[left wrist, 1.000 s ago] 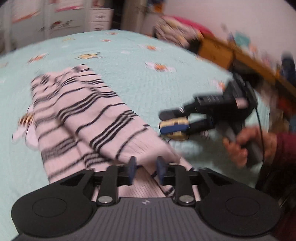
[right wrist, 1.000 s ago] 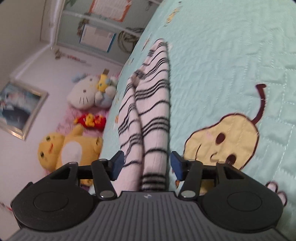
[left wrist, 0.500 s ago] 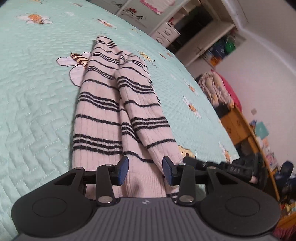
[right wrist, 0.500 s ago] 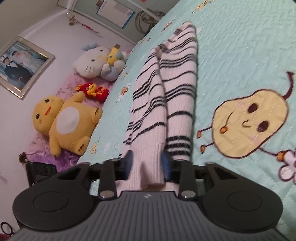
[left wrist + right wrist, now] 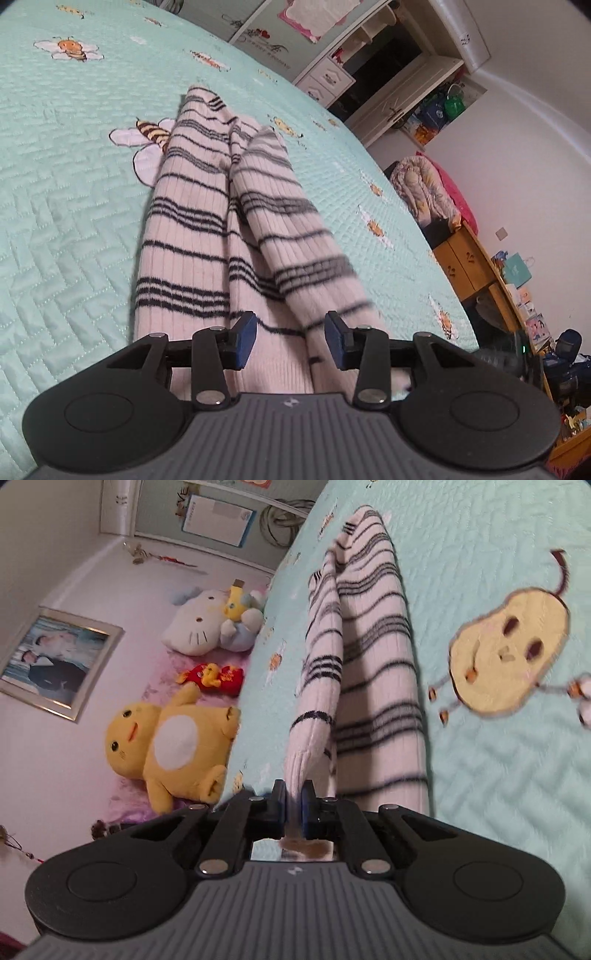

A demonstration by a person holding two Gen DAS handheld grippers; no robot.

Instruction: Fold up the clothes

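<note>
We see the left gripper point(image 5: 289, 340) held low over the near end of the striped sweater point(image 5: 207, 236), its jaws standing open with pale knit between and beneath the blue pads, not pinched. The right gripper point(image 5: 293, 808) is tilted steeply, so the bed point(image 5: 498, 812) runs up its frame, and its jaws are closed on the ribbed cuff of one sleeve point(image 5: 314, 716), which rises off the rest of the garment. The sweater lies lengthwise on the mint quilted bedspread point(image 5: 66, 206), folded narrow, partly covering a bee print point(image 5: 147, 136).

Half a second ago the right jaws stood apart around that cuff; now they have clamped it and the sleeve has lifted from the body. The left gripper has hardly shifted, its jaws as wide as before. A yellow plush toy point(image 5: 173, 746) sits beside the bed.
</note>
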